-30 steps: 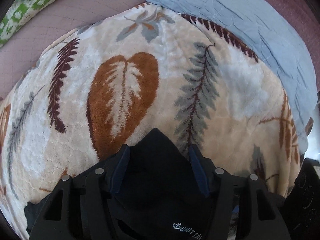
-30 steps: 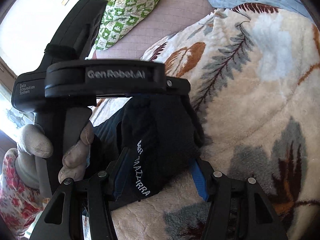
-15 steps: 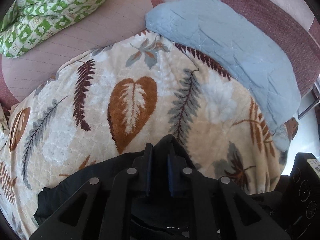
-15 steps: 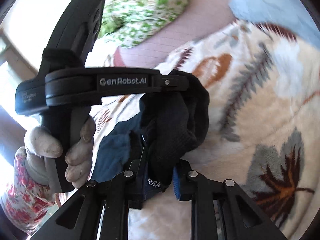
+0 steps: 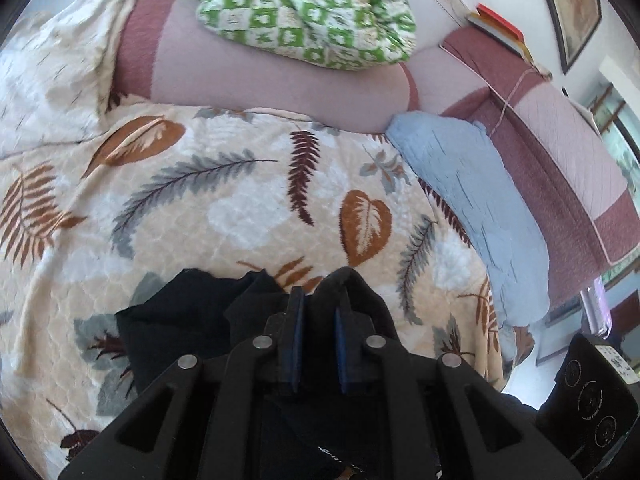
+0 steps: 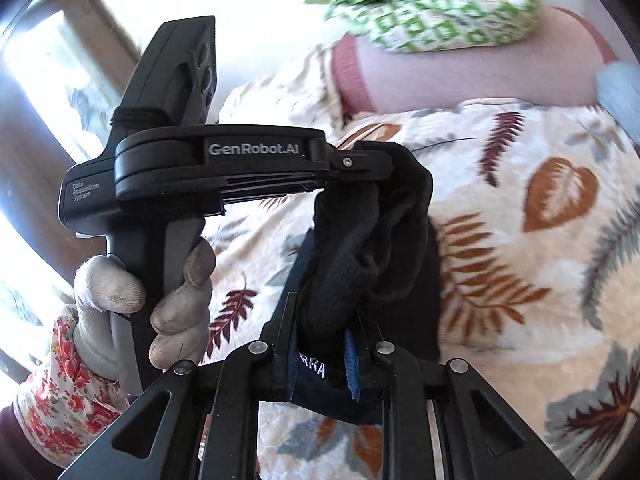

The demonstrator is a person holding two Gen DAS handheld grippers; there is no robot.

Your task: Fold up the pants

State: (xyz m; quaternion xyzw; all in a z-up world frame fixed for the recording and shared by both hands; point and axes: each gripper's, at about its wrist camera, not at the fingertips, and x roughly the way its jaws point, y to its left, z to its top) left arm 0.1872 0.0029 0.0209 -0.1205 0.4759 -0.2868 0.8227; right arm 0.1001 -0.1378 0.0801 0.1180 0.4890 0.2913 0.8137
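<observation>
Both grippers went from wide open around the black pants (image 6: 372, 256) to pinched tight on the fabric, and they've since lifted: the left wrist view now takes in the far end of the bed w/ the green-checked pillow (image 5: 312, 12), which was barely in shot a sec ago. Judging by that, the grab step is done & the carry/lift for the fold has begun.

Left gripper (image 5: 318, 312): fingers nearly together, a bunched fold of pants clamped between the blue pads. Rest of the cloth trails down-left onto the leaf-print blanket (image 5: 224, 208).

Right gripper (image 6: 322, 356): fingers close too, clamped on a thick wad incl. the edge w/ white lettering. In the right wrist view the pants hang bunched between both grippers, off the blanket there, w/ the gloved left hand (image 6: 160, 292) holding its handle just beside them.

Blue pillow (image 5: 476, 204) sits at the blanket's far right edge.
</observation>
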